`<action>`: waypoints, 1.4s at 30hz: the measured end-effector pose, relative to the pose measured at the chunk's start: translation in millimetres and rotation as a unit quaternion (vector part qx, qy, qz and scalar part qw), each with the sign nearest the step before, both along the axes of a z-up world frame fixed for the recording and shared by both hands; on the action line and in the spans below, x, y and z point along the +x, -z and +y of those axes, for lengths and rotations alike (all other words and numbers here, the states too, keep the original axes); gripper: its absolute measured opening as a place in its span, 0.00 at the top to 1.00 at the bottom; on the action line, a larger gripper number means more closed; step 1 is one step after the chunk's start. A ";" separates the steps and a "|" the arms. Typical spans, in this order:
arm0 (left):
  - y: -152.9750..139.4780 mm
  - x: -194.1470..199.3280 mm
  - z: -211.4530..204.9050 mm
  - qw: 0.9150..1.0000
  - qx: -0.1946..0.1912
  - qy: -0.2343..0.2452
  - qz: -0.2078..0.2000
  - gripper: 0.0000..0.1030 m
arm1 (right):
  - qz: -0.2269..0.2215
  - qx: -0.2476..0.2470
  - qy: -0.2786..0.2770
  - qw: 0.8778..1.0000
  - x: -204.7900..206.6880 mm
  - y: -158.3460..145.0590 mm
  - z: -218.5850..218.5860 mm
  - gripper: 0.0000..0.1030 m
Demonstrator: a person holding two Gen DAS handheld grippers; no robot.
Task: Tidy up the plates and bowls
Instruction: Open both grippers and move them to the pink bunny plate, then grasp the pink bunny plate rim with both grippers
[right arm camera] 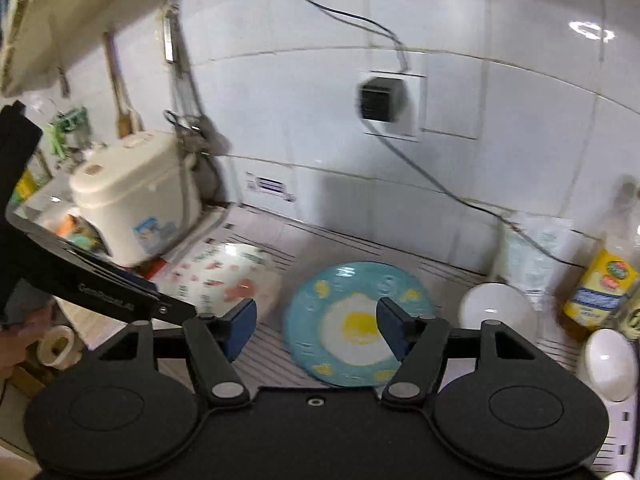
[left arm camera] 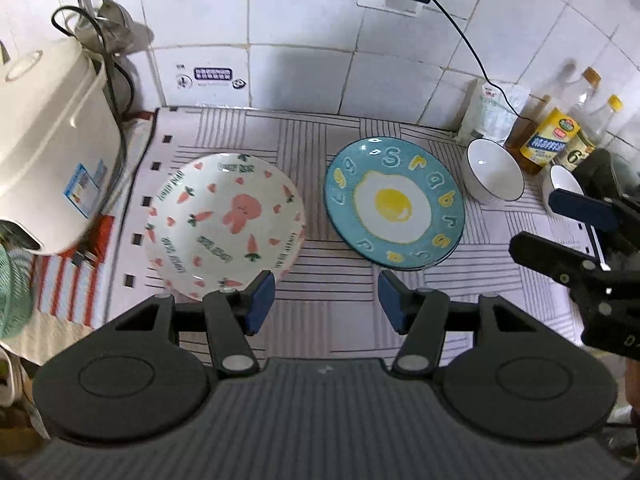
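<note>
In the left wrist view, a striped mat [left arm camera: 328, 292] is covering the counter below a white tiled wall. A white dish with pink rabbit and carrot prints [left arm camera: 224, 222] is lying on the mat's left part, holding nothing. Just to its right, apart from it, a teal plate with a fried-egg picture [left arm camera: 394, 202] is sitting on top of at least one more plate, whose rim is showing underneath. Further right, a white bowl with a dark rim [left arm camera: 494, 176] is tilting toward the camera, empty, and a second white bowl [left arm camera: 564, 184] is peeking out behind the right gripper [left arm camera: 560, 228], which is reaching in from the right edge with its fingers apart. The left gripper [left arm camera: 326, 300] is hanging above the mat with its blue pads standing well apart and nothing between them. A white rice cooker [left arm camera: 52, 152] is standing at the left, and oil bottles [left arm camera: 552, 140] are standing against the wall at the right.

The right wrist view is blurring, but it is showing more wall, with a socket and black plug [right arm camera: 378, 100]. The right gripper [right arm camera: 316, 330] is hanging wide open and empty, above the teal plate [right arm camera: 348, 320]. Both white bowls [right arm camera: 496, 306] [right arm camera: 610, 362] are showing empty at the right, and the rabbit dish [right arm camera: 224, 276] is lying at the left, partly behind the left gripper's body.
</note>
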State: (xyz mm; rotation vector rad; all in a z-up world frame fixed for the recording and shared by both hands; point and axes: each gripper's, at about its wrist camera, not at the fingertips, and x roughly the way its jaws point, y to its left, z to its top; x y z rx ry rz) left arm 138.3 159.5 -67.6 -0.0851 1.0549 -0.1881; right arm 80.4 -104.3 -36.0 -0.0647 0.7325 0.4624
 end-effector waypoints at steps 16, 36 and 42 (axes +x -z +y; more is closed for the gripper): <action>32.5 13.4 117.0 0.998 0.021 0.020 -0.048 0.15 | -0.098 0.007 -0.076 0.992 -50.9 -0.9 96.5 0.09; 157.7 100.2 149.6 0.999 0.032 0.028 0.020 0.26 | 0.095 0.100 0.084 0.987 42.5 162.1 101.5 0.19; 173.4 115.3 151.7 0.998 0.039 0.037 0.020 0.52 | 0.118 0.141 0.136 0.973 63.4 182.6 98.3 0.51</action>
